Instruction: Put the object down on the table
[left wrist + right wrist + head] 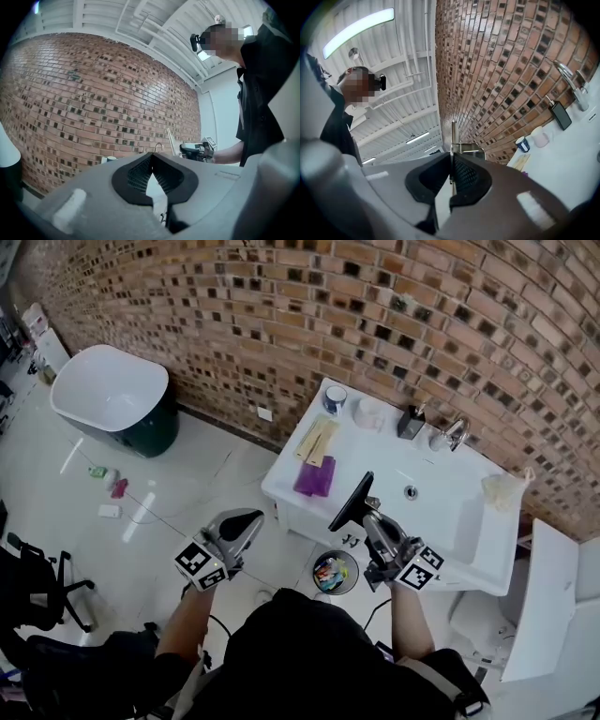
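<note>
Right gripper jaws clamped on a thin black panel; left gripper jaws pressed together, empty.

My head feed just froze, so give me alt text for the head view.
The right gripper holds a flat black tool over the front edge of a white sink counter. The left gripper is shut and empty over the floor. A brick wall stands behind.

Head cam: high, steeply down. L tongs, R tongs cams: close, tilted up. All share brick wall.
</note>
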`<state>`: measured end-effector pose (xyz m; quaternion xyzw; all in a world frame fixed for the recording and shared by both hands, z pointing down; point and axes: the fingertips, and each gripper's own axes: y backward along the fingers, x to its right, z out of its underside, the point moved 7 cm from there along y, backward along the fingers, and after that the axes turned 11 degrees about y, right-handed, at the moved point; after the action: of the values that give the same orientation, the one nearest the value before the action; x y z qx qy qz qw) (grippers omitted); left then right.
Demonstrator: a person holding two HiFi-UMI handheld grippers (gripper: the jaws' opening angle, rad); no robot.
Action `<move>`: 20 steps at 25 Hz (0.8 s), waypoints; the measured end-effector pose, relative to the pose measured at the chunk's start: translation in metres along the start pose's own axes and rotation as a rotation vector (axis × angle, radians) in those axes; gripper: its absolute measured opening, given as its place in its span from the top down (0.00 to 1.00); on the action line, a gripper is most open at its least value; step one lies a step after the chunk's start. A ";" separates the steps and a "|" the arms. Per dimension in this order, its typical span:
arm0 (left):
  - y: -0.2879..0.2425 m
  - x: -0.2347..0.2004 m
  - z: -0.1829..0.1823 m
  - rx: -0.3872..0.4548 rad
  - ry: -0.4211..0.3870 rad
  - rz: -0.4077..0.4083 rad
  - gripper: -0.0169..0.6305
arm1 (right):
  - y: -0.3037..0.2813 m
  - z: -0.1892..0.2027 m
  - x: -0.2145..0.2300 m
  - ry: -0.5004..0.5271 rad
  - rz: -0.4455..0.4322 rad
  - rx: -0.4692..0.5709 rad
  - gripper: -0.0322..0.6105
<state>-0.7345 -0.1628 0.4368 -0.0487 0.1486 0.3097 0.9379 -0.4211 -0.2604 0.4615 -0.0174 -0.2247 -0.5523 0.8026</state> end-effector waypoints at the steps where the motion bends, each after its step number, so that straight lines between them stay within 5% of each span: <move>1: -0.005 0.002 0.001 -0.008 -0.004 0.007 0.97 | 0.006 -0.001 0.002 -0.006 0.010 0.006 0.94; 20: -0.109 0.070 0.037 -0.062 0.064 0.149 0.97 | 0.128 -0.028 0.031 -0.036 0.148 0.065 0.94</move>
<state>-0.6068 -0.2041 0.4500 -0.0762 0.1719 0.3812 0.9052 -0.2883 -0.2459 0.4766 -0.0180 -0.2548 -0.4837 0.8371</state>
